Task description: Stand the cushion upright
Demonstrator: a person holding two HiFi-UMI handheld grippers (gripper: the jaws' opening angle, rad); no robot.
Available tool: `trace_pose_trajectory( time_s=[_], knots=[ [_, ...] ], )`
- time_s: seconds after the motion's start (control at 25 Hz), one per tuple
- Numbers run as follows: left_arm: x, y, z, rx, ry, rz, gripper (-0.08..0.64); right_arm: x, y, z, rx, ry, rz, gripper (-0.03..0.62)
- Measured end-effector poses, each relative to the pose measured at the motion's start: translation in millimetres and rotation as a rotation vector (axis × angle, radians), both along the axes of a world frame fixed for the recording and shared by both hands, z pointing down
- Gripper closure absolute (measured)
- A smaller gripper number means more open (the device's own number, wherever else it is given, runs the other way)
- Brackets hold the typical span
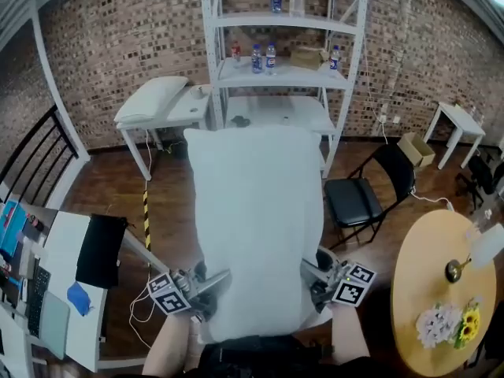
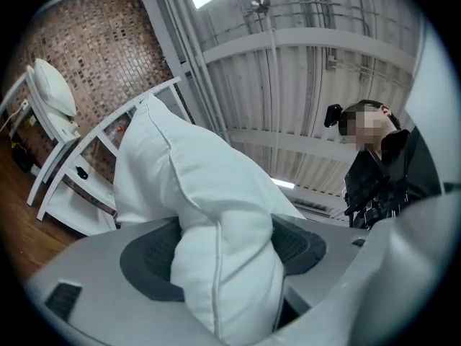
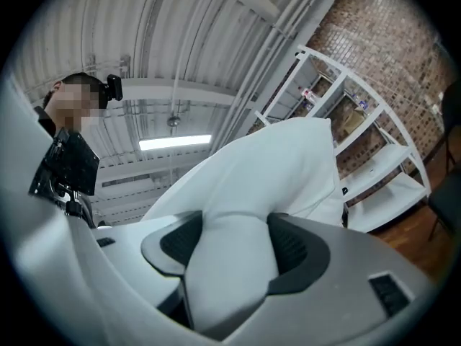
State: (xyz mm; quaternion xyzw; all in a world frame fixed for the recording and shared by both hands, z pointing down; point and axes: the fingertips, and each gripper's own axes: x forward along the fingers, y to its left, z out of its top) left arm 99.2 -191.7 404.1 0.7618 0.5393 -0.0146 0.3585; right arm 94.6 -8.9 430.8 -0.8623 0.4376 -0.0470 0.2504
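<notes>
A large white cushion hangs in the air in front of me in the head view, stretching from near my body out toward the shelf. My left gripper is shut on its near left corner and my right gripper is shut on its near right corner. In the left gripper view the dark pads squeeze a fold of the cushion, with its piped edge showing. The right gripper view shows the cushion pinched the same way between that gripper's pads. Both grippers point slightly upward, toward the ceiling.
A white metal shelf with bottles stands behind the cushion. A white table bearing another pillow is at left, a black chair at right, a round wooden table at lower right, a desk at lower left.
</notes>
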Motion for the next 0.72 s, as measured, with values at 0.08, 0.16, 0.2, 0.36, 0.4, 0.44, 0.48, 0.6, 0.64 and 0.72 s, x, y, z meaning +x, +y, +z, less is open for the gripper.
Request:
trace_pose_trajectory(
  time_s=[0.08, 0.16, 0.2, 0.36, 0.4, 0.44, 0.48, 0.6, 0.64, 0.72],
  knots=[
    [12.5, 16.3, 4.1, -0.009, -0.004, 0.048, 0.219, 4.2, 16.4, 3.4, 0.001, -0.008, 0.045, 0.328],
    [30.5, 34.7, 6.6, -0.013, -0.011, 0.095, 0.219, 13.0, 34.5, 5.9, -0.001, -0.021, 0.092, 0.328],
    [41.3, 43.6, 6.8, -0.012, -0.012, 0.115, 0.219, 19.6, 43.0, 6.8, 0.000, -0.027, 0.112, 0.328],
    [94.0, 64.7, 5.3, 0.003, 0.001, 0.181, 0.221, 59.3, 61.6, 10.2, 0.022, -0.045, 0.171, 0.328],
    [108.6, 65.9, 3.3, 0.009, 0.006, 0.194, 0.221, 72.0, 62.1, 9.8, 0.026, -0.047, 0.180, 0.328],
    [123.1, 66.1, 0.7, 0.014, 0.013, 0.206, 0.221, 85.4, 61.6, 8.4, 0.026, -0.046, 0.185, 0.328],
    [137.5, 65.5, -2.0, 0.017, 0.021, 0.216, 0.220, 99.2, 60.5, 6.2, 0.023, -0.042, 0.188, 0.328],
    [177.9, 58.4, -7.4, 0.004, 0.039, 0.230, 0.219, 139.4, 53.1, -2.6, 0.003, -0.024, 0.193, 0.328],
    [190.4, 54.3, -8.6, -0.003, 0.042, 0.232, 0.219, 151.8, 49.2, -4.8, -0.002, -0.019, 0.195, 0.328],
    [214.9, 46.6, -10.1, -0.014, 0.042, 0.236, 0.219, 175.6, 42.1, -8.0, -0.011, -0.013, 0.198, 0.328]
  ],
)
